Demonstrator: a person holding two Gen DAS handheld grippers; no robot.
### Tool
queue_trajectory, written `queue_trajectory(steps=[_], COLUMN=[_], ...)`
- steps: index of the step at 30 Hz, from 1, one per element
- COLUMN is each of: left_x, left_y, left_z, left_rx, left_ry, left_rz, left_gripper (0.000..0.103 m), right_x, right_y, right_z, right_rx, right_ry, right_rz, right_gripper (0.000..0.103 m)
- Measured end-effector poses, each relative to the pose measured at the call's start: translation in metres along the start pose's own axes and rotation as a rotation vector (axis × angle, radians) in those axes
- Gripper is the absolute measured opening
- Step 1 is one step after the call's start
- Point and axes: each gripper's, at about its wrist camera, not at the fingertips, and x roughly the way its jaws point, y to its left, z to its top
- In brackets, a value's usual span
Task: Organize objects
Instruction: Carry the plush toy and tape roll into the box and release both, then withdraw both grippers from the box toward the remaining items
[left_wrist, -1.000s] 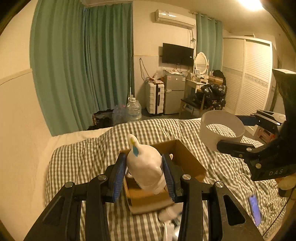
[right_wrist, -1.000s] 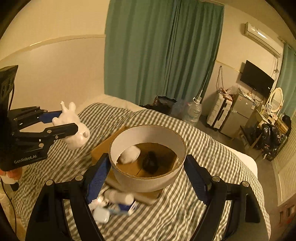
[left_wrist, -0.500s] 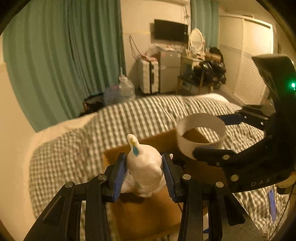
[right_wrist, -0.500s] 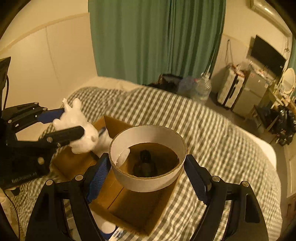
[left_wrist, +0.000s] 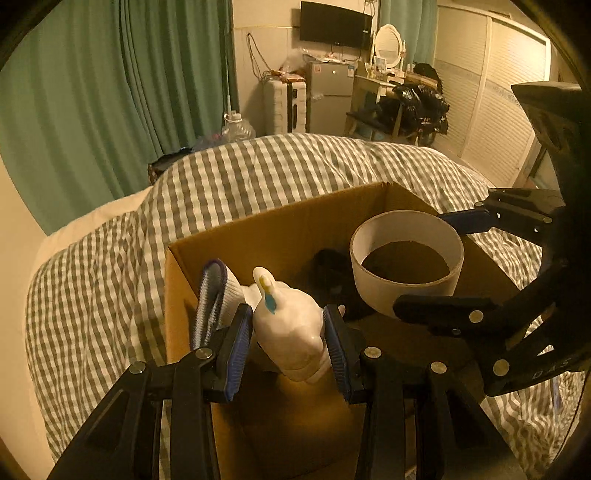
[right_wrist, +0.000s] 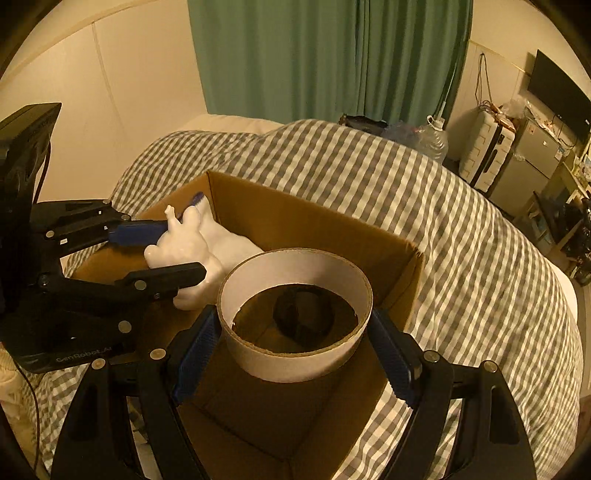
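My left gripper (left_wrist: 290, 341) is shut on a white toy figure (left_wrist: 288, 332) with a blue and yellow mark, held inside the open cardboard box (left_wrist: 280, 232) at its left side. It also shows in the right wrist view (right_wrist: 181, 247). My right gripper (right_wrist: 291, 350) is shut on a wide white cardboard ring (right_wrist: 295, 354), held just inside the box (right_wrist: 317, 229) at its right side; the ring shows in the left wrist view (left_wrist: 406, 291) too. A white sock with a blue-striped cuff (left_wrist: 214, 299) and a dark object (right_wrist: 303, 314) lie in the box.
The box sits on a bed with a grey-and-white checked cover (left_wrist: 110, 280). A cream wall (right_wrist: 110, 92) runs along the bed's left. Green curtains (left_wrist: 110, 81), a water jug (left_wrist: 238, 127), a suitcase and a fridge stand beyond the bed.
Both grippers have come down and forward over the box, carrying the toy and the ring from above the bed into the box opening. The grips have not changed.
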Motion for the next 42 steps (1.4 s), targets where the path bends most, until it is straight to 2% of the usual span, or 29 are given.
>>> queue_trajectory(steps=[12, 18, 20, 21, 23, 26, 31, 34, 37, 42], left_x=[-0.002, -0.013, -0.023, -0.028, -0.042, -0.065, -0.102, -0.125, -0.151, -0.183], left_y=[0.000, 0.000, -0.002, -0.002, -0.004, -0.006, -0.003, -0.004, -0.008, -0.016], left_z=[-0.007, -0.012, -0.012, -0.011, -0.011, -0.010, -0.008, -0.008, -0.009, -0.011], left_rx=[0.001, -0.019, -0.020, -0.022, -0.027, -0.036, -0.058, -0.074, -0.085, -0.075], left_ry=[0.012, 0.023, 0.010, 0.004, -0.016, -0.048, -0.099, -0.131, -0.162, -0.211], left_rz=[-0.004, -0.011, -0.011, -0.006, 0.015, 0.034, 0.060, 0.081, 0.125, 0.138], left_gripper=[0.040, 0.043, 0.054, 0.058, 0.077, 0.084, 0.090, 0.099, 0.099, 0.100], right_x=[-0.002, -0.012, -0.020, -0.023, -0.035, -0.055, -0.093, -0.117, -0.140, -0.178], right_y=[0.006, 0.009, 0.011, 0.012, 0.013, 0.017, 0.026, 0.030, 0.036, 0.050], right_z=[-0.004, -0.003, -0.002, -0.002, -0.002, -0.003, -0.004, -0.007, -0.012, -0.023], right_rx=[-0.005, 0.001, 0.006, 0.009, 0.015, 0.018, 0.019, 0.020, 0.029, 0.021], right_ry=[0.007, 0.000, -0.009, -0.012, -0.023, -0.048, -0.107, -0.135, -0.165, -0.224], right_rz=[0.008, -0.028, -0.034, -0.038, -0.054, -0.069, -0.107, -0.131, -0.158, -0.184], right_gripper=[0.081, 0.082, 0.084, 0.089, 0.090, 0.090, 0.097, 0.099, 0.099, 0.100])
